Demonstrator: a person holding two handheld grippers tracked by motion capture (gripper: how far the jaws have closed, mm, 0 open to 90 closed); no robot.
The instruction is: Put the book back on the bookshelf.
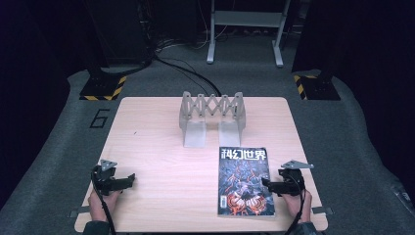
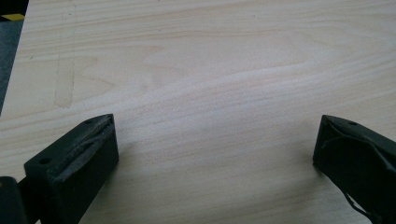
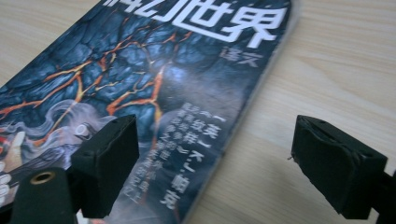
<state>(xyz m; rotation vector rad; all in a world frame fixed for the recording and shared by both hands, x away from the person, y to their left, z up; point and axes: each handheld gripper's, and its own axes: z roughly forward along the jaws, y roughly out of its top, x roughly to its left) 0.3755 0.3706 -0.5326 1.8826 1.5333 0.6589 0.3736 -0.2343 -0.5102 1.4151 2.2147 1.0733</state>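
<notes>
A magazine (image 1: 244,181) with a dark blue and orange cover and white characters lies flat on the wooden table (image 1: 161,147), near its front right. My right gripper (image 1: 268,185) is open at the magazine's right edge, one jaw over the cover (image 3: 154,93), the other over bare wood. My left gripper (image 1: 128,180) rests open near the table's front left, over bare wood (image 2: 210,107), nothing between its jaws. A grey metal expanding rack (image 1: 212,117) stands upright at the back middle of the table.
Beyond the table lies grey floor with black cables (image 1: 186,68), two stand bases with yellow-black tape (image 1: 103,88), and a white metal frame (image 1: 244,29). A "6" (image 1: 99,118) is marked on the floor at the left.
</notes>
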